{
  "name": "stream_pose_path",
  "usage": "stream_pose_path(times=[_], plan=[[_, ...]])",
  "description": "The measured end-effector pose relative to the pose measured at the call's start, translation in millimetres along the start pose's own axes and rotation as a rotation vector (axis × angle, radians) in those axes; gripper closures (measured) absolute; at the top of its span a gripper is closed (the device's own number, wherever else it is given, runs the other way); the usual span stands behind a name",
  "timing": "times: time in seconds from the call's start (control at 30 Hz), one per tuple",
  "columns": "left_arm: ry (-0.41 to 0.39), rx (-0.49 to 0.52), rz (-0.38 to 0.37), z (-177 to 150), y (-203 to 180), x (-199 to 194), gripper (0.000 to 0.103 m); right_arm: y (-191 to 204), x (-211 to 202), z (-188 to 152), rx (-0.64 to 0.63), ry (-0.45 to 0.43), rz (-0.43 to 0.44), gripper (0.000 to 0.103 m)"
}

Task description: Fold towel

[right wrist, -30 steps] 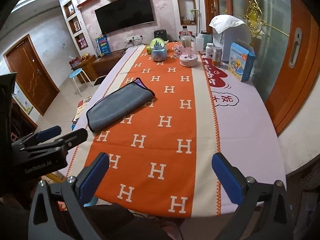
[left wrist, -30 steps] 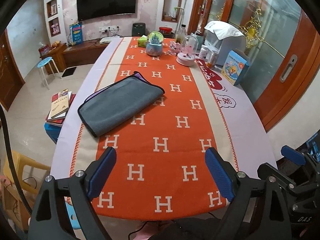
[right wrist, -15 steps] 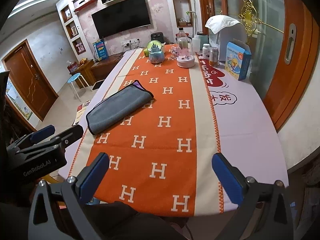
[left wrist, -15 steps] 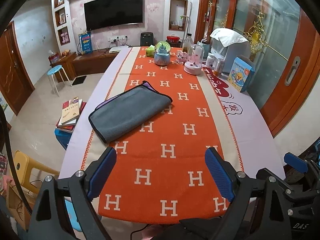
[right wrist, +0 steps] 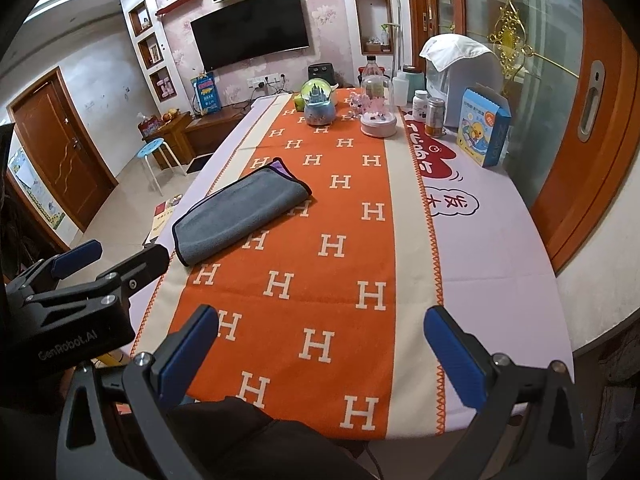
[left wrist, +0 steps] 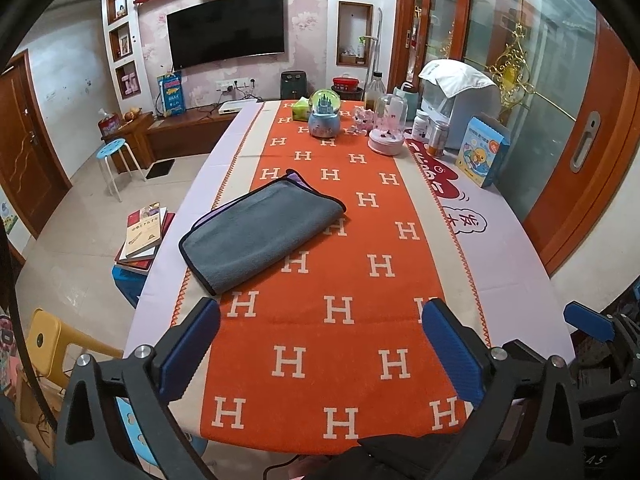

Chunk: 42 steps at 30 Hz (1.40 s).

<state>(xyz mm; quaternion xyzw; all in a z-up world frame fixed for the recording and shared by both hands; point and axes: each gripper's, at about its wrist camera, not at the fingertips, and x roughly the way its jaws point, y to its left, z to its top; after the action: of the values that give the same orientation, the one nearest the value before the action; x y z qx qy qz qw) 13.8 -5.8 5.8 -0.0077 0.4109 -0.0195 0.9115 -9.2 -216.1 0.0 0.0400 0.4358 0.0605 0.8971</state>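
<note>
A grey towel (left wrist: 260, 234) with a dark border lies folded flat on the left side of the orange H-patterned tablecloth (left wrist: 340, 312); a purple layer shows at its far corner. It also shows in the right wrist view (right wrist: 240, 216). My left gripper (left wrist: 320, 344) is open and empty, held back over the table's near edge, well short of the towel. My right gripper (right wrist: 320, 352) is open and empty, also back at the near edge. The left gripper's body appears at the left of the right wrist view (right wrist: 76, 300).
At the far end stand a snow globe (left wrist: 324, 114), a glass dome (left wrist: 387, 128), bottles, a covered white appliance (left wrist: 460, 104) and a blue box (left wrist: 484, 152). Left of the table: books (left wrist: 144, 236) on a stool, a yellow chair (left wrist: 52, 344).
Both grippers have pulled back and risen from the table, so the towel and table look farther away. The towel has not moved. Both grippers stay open.
</note>
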Motion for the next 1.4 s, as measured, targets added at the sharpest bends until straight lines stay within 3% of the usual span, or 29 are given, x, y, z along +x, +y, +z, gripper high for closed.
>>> stream_pose_path(times=[0.57,1.4], plan=[[0.058,-0.006,0.001,-6.7,11.0,13.9,0.001,-1.2,6.0,0.0,0.04,0.015,-0.027,0.0],[0.037,0.008,-0.008,-5.8,12.8,7.9,0.001,-8.8,4.3,-3.3,0.093,0.015,-0.069,0.0]])
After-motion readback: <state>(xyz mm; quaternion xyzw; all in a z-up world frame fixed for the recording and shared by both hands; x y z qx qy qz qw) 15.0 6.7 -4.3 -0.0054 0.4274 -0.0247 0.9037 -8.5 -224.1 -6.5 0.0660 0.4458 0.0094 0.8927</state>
